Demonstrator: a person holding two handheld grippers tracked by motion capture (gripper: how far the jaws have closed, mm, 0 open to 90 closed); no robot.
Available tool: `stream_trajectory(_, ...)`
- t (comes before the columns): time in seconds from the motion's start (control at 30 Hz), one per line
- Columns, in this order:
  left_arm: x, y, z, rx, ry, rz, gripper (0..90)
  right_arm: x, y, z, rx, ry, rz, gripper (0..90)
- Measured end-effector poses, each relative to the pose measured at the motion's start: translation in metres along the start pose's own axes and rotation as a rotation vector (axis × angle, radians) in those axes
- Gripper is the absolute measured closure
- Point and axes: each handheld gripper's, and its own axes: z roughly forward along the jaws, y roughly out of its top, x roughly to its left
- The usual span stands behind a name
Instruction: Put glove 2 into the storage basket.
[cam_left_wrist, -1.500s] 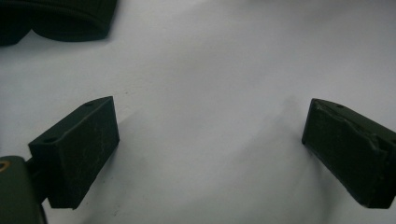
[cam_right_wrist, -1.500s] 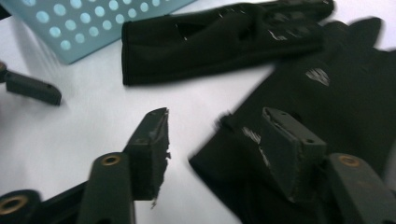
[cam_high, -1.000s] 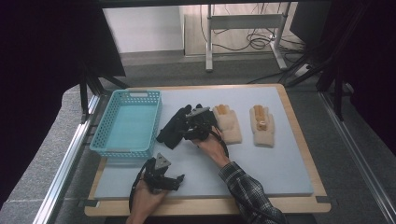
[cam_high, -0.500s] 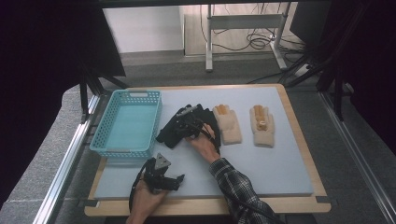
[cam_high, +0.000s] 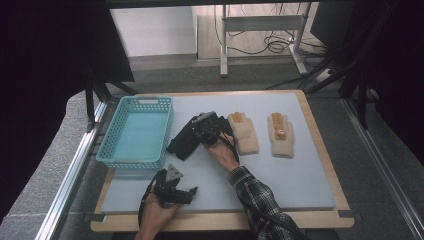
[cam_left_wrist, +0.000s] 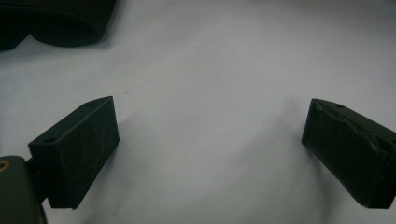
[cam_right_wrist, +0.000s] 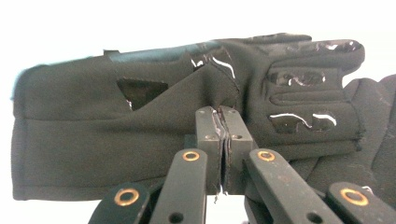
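Since a second ago my right gripper (cam_high: 204, 131) has just been closing, and its jaws now press together, pinching a fold of the black glove (cam_right_wrist: 140, 121) on the pale blue mat (cam_high: 300, 175). That glove is soft matte fabric with glossy rubbery patches on the fingers, lying atop a second black glove (cam_high: 184, 142) between the turquoise lattice basket (cam_high: 136, 134) and two fuzzy cream gloves (cam_high: 245, 132). My left gripper (cam_high: 175, 189) rests near the mat's front edge, its blocky black jaws spread wide over bare mat.
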Motion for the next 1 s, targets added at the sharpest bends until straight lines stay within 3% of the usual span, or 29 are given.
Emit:
stream_trajectory(0.4,0.000,0.000,0.000,0.001,0.001,0.000,4.3,0.003,0.013,-0.035,-0.069,0.009,-0.035,86.9)
stream_trajectory(0.8,0.000,0.000,0.000,-0.001,0.002,0.000,4.3,0.002,0.016,-0.085,-0.123,0.013,-0.071,86.9)
stream_trajectory(1.0,0.000,0.000,0.000,0.000,0.003,0.001,4.2,0.006,0.008,-0.121,-0.145,0.033,-0.114,86.9)
